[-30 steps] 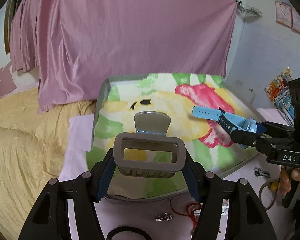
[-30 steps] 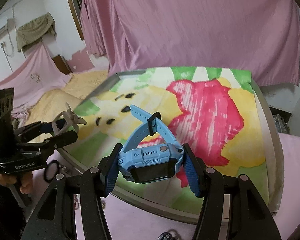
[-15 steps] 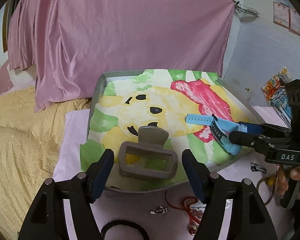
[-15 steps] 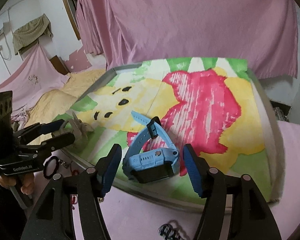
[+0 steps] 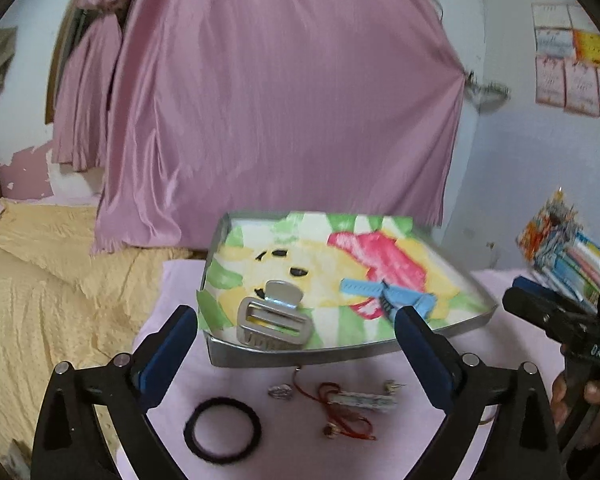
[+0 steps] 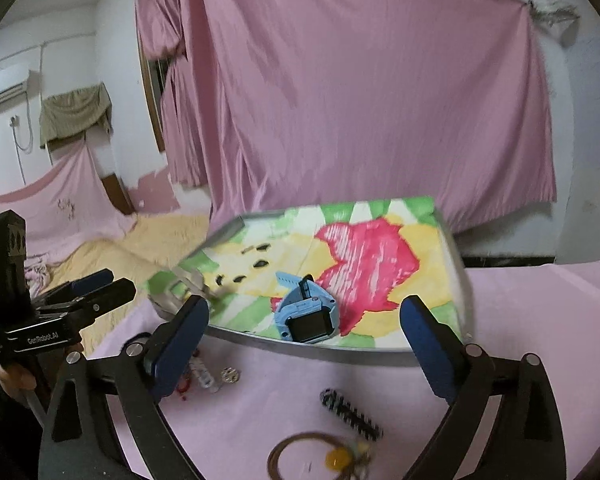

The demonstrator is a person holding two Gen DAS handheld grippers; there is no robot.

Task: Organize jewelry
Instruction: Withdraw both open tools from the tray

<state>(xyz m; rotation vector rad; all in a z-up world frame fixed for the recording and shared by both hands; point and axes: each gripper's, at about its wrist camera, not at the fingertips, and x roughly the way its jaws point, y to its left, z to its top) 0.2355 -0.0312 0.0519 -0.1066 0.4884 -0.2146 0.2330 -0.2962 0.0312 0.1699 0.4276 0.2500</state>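
A large pink curtain (image 6: 360, 92) hangs across the white wall (image 5: 512, 152). Left of the curtain lies a bed under a yellow bedspread (image 5: 40, 280); right of it, paper certificates (image 5: 572, 76) are pinned up. An air conditioner (image 6: 4, 88) sits high at far left.

The left gripper (image 5: 296, 320) has its jaws spread wide, having just been opening, and nothing sits between the pads. Straight ahead of the jaws, the grey hair claw (image 5: 274, 322) lies on the near edge of the metal tray (image 5: 340, 354), clear of both pads. Just beyond the right pad, the blue watch (image 5: 388, 294) rests on the tray's painted lining. Below the jaws, on the pink-covered counter (image 5: 172, 280), lie a black hair tie (image 5: 222, 430), a red string bracelet (image 5: 340, 412) and a small silver trinket (image 5: 281, 392). Off to the right, the right gripper (image 5: 540, 304) hangs beside the tray, a hand (image 5: 580, 396) on its handle.
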